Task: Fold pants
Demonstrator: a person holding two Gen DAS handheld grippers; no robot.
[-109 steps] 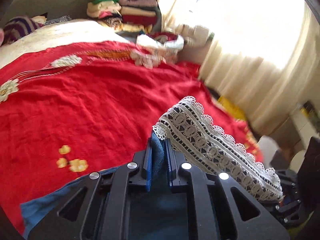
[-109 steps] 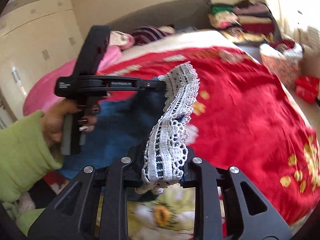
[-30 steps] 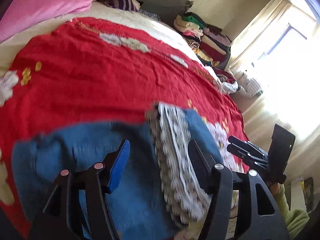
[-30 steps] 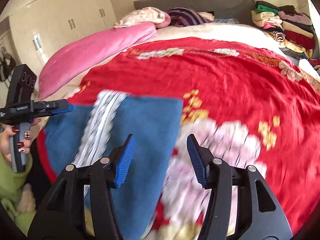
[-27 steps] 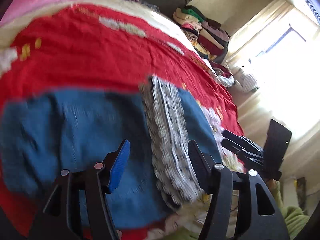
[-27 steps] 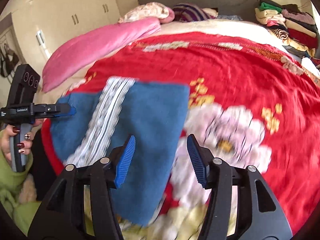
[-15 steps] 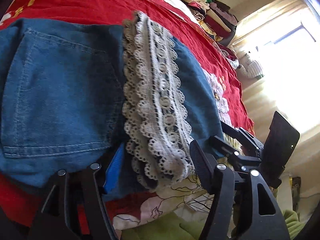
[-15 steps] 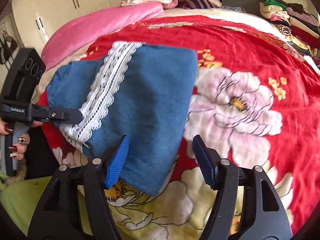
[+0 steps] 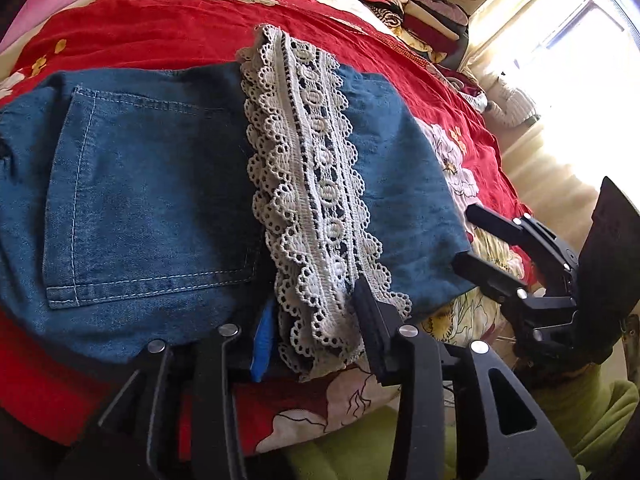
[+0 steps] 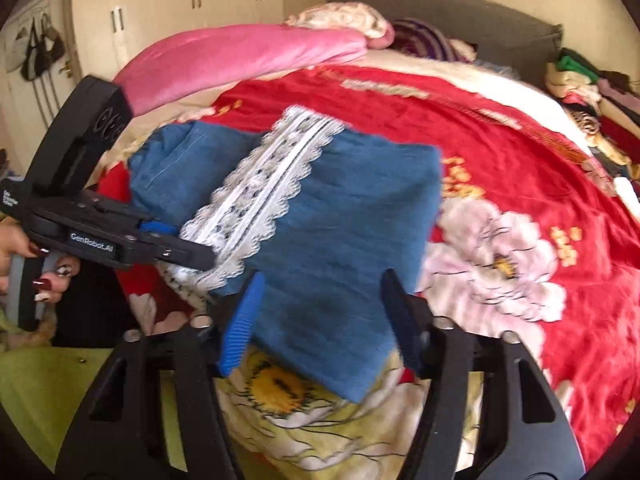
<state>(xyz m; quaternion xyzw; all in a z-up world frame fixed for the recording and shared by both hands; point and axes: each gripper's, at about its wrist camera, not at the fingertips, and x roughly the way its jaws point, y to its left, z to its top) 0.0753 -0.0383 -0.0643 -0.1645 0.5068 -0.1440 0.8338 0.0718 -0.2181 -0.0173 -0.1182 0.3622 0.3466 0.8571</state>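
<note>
The pants [image 9: 160, 184] lay folded on the red blanket [image 9: 168, 28], at its near edge, with the lace hem [image 9: 308, 184] running across the top of the bundle toward me.

My left gripper [image 9: 316, 328] straddled the near end of the lace. Its jaws had just been moving, closing and then easing a little, and stood narrowly apart with the lace between them. The dark pad seemed to touch the lace; the blue pad sat partly under the denim, so I could not tell whether it pressed.

My right gripper [image 10: 320, 320] sat at the near corner of the pants, to the right of the lace. Its jaws had just been closing but stood well apart, and the denim corner lay between them untouched.

I judged the step to be taking hold of the near edge for the next fold. To do it well I needed both grips to catch every layer, not just the lace, and at matching depth, so the edge would lift level and the bundle would not skew or slide off the blanket.
</note>
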